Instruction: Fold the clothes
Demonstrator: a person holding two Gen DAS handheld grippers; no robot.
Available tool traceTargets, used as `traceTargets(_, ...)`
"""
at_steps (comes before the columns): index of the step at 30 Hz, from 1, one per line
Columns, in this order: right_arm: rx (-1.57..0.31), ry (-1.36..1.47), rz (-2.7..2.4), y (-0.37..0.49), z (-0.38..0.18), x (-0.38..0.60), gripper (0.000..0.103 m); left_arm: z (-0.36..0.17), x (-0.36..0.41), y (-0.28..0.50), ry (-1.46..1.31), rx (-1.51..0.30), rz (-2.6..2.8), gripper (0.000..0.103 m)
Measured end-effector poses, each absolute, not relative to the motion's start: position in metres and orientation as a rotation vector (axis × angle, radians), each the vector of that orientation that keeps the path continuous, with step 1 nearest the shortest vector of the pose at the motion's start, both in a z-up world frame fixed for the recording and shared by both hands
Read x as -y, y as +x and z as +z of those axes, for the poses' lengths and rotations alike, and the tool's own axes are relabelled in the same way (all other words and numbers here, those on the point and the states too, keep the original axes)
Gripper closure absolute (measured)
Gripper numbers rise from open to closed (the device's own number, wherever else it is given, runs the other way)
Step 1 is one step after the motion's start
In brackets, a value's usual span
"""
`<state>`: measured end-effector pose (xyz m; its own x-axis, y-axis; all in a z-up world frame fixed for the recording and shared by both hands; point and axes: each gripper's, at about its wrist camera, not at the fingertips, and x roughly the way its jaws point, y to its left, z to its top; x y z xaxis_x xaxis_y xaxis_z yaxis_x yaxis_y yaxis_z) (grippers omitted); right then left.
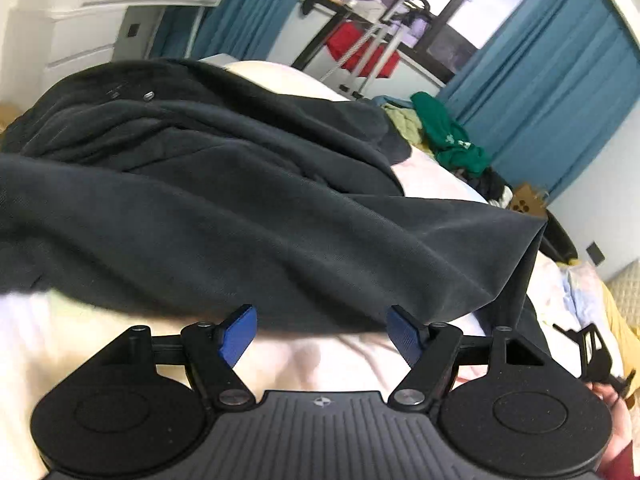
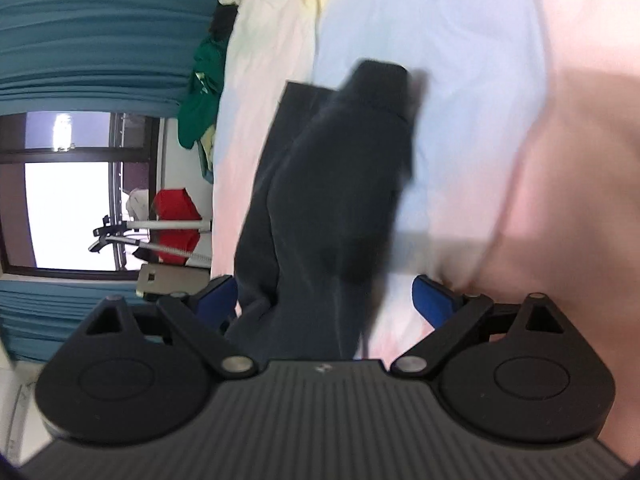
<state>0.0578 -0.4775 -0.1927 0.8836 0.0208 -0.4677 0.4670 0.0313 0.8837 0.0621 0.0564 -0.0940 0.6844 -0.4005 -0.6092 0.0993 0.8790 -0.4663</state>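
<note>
A dark charcoal garment [image 1: 224,200] lies crumpled across the pale bedsheet [image 1: 328,360], with two metal snaps near its far left. My left gripper [image 1: 322,336] is open, its blue pads [image 1: 239,334] just short of the garment's near edge, holding nothing. In the right wrist view the same dark garment [image 2: 332,200] stretches away in a long strip over the pastel sheet [image 2: 460,80]. My right gripper [image 2: 326,300] is open, and the near end of the garment lies between its blue pads [image 2: 430,300], which do not touch it.
A pile of green and yellow clothes [image 1: 444,132] lies at the bed's far end, also in the right wrist view [image 2: 200,96]. A drying rack with a red item [image 1: 360,48] stands by the window. Teal curtains [image 1: 560,92] hang behind. The other gripper [image 1: 596,356] shows at the right edge.
</note>
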Motion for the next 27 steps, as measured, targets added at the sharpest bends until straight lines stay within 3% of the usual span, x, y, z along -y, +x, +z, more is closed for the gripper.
traceTargets(2, -0.398, 1.474, -0.385, 0.070, -0.192, 0.480, 0.009, -0.098, -0.057, 0.067, -0.417, -0.756, -0.312, 0.025)
traceTargets(4, -0.385, 1.434, -0.426, 0.080, -0.190, 0.480, 0.034, -0.106, -0.058, 0.068, -0.438, -0.760, -0.311, 0.024)
traceTargets(5, -0.397, 1.389, -0.454, 0.084, -0.187, 0.480, 0.038, -0.111, -0.058, 0.068, -0.449, -0.764, -0.310, 0.025)
traceTargets(7, -0.429, 1.279, -0.512, 0.088, -0.182, 0.481, 0.079, -0.116, -0.064, 0.069, -0.509, -0.764, -0.315, 0.025)
traceTargets(8, -0.447, 1.218, -0.540, 0.088, -0.179, 0.483, 0.083, -0.116, -0.069, 0.070, -0.554, -0.760, -0.316, 0.025)
traceTargets(13, -0.381, 1.080, -0.600, 0.078, -0.158, 0.489, 0.093, -0.107, -0.112, 0.063, -0.760, -0.673, -0.285, 0.021)
traceTargets(16, -0.267, 1.008, -0.615, 0.069, -0.137, 0.498, 0.096, -0.111, -0.140, 0.058, -0.941, -0.719, -0.258, 0.016)
traceTargets(21, -0.157, 1.008, -0.677, 0.057, -0.129, 0.534, 0.096, -0.121, -0.173, 0.045, -1.114, -0.806, -0.195, 0.010)
traceTargets(27, -0.221, 1.012, -0.745, 0.065, -0.161, 0.551, 0.096, -0.149, -0.206, 0.039, -1.250, -0.830, 0.078, 0.009)
